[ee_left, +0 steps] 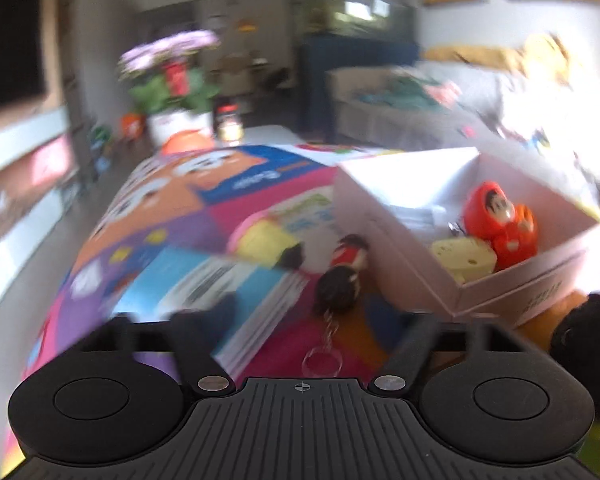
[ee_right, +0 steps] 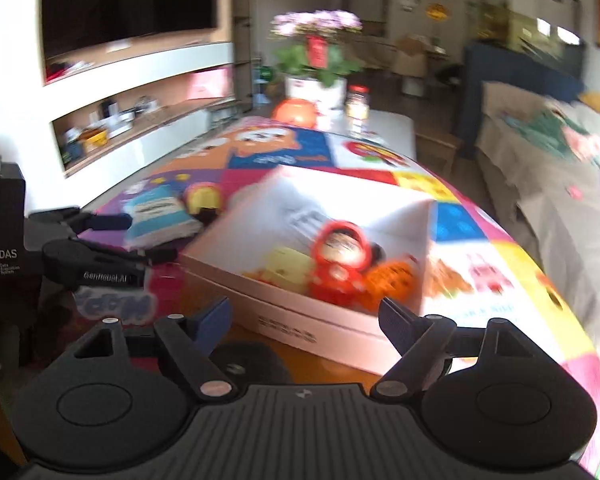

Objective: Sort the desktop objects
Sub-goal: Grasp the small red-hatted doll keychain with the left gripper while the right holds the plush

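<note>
A square white cardboard box (ee_right: 300, 320) on the bright patchwork table (ee_right: 480, 248) holds glossy orange dolls (ee_right: 340, 260); right gripper (ee_right: 304, 316) jaws spread empty, left gripper (ee_left: 312, 320) jaws unclear through blur.

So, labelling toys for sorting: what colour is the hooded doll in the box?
Orange-red doll, clearest in the left wrist view.

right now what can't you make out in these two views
- Lettering on the white box front, right wrist view: smeared by blur.
- Left tool fingertips, left wrist view: blurred against the booklet.
- Keychain doll face, left wrist view: blurred.
- Box floor, both views: partly hidden by the red doll.
</note>
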Demonstrator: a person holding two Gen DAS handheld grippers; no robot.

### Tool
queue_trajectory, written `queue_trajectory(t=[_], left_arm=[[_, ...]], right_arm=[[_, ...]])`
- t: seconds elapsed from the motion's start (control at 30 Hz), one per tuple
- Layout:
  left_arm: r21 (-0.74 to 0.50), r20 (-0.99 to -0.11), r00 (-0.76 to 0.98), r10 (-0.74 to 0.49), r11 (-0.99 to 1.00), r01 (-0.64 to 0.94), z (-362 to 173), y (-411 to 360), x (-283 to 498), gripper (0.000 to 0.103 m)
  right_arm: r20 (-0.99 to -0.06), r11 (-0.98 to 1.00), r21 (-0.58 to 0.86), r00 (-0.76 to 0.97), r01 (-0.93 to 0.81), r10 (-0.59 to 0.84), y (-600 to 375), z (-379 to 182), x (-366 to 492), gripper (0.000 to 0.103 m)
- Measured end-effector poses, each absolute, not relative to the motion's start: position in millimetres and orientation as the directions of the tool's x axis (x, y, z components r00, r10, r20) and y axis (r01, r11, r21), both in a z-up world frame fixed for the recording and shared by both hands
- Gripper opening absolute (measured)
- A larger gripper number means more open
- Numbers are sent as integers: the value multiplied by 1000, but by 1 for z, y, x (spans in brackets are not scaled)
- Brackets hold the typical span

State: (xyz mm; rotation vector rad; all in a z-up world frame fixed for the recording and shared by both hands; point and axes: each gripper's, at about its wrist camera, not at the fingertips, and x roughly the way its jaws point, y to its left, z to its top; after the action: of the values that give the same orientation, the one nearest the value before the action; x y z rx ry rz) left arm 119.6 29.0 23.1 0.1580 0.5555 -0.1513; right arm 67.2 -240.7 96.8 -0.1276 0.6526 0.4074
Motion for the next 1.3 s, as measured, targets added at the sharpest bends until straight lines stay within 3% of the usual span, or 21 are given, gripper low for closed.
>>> queue_trajectory(t=[0.2, 0.37, 0.57, 0.67, 0.7, 0.8, 0.9, 1.0, 1.07, 1.2, 1.3], left_arm=[[97, -565, 782, -264, 920, 381, 16, 19, 151, 59], [-32, -606, 716, -348, 909, 415, 4, 31, 175, 64], [2, -602, 750, -274, 939, 345, 0, 32, 180, 60], [55, -620, 744, -249, 932, 358, -2, 20, 188, 48], [47, -619, 744, -253, 933, 356, -2, 20, 191, 36], [45, -611, 759, -225, 947, 317, 8, 24, 192, 35], [75, -528, 826, -197, 958, 276, 40, 36, 179, 35], [46, -451, 853, -261, 948, 315, 80, 45, 163, 35], [113, -421, 875, -240, 943, 313, 95, 39, 152, 35], [160, -425, 878, -219, 937, 311, 99, 33, 135, 35], [109, -422, 879, -224, 950, 294, 101, 46, 115, 34]], right_arm=[[-646, 968, 94, 725, -232, 237, -279, 79, 71, 83], [-657, 980, 122, 727, -159, 200, -293, 71, 73, 84], [-647, 981, 135, 738, -136, 191, -294, 67, 75, 85], [-652, 982, 152, 735, -113, 186, -294, 63, 79, 85], [-653, 981, 159, 734, -108, 187, -295, 63, 81, 85], [-649, 981, 166, 738, -101, 186, -297, 62, 79, 85], [-639, 982, 165, 749, -86, 173, -303, 62, 76, 86], [-644, 979, 196, 747, -50, 167, -311, 57, 80, 86], [-651, 974, 223, 740, -30, 171, -314, 52, 83, 86], [-646, 967, 252, 739, -31, 192, -317, 47, 82, 86], [-644, 971, 240, 744, -24, 178, -320, 46, 80, 86]])
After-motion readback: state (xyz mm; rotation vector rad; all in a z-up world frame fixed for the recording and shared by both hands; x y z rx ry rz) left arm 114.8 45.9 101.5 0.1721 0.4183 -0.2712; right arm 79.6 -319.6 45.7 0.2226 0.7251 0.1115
